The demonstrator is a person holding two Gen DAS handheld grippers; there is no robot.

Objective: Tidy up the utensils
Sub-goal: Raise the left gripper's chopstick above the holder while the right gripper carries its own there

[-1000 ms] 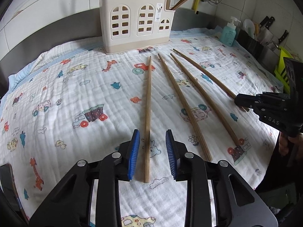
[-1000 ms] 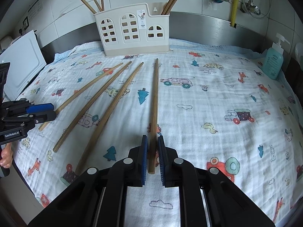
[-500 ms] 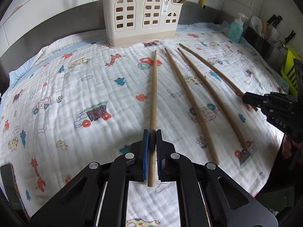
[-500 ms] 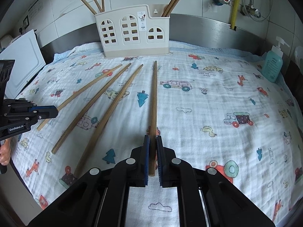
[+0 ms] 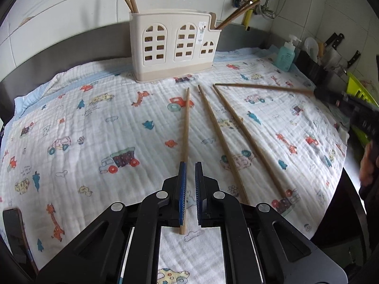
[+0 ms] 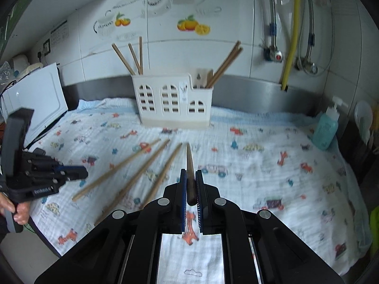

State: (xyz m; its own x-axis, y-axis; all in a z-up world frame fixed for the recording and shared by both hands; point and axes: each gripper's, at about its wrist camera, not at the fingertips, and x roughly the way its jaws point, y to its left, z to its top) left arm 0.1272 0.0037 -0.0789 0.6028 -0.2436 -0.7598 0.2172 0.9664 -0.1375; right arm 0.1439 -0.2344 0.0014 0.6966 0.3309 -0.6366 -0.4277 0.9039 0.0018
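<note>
On the printed cloth, my left gripper is shut on the near end of a wooden chopstick that still lies flat. Two more chopsticks lie to its right. My right gripper is shut on a fourth chopstick; in the left wrist view this chopstick hangs lifted off the cloth, held from the right by that gripper. The cream holder stands at the back with several chopsticks in it. The left gripper shows at the left of the right wrist view.
A teal soap bottle stands at the back right, with knives and a green rack beyond it. A white board leans at the far left. A tiled wall with pipes runs behind.
My left gripper closed on the leftmost chopstick and has stayed put. My right gripper rose and lifted its chopstick off the cloth, tilting it up.
</note>
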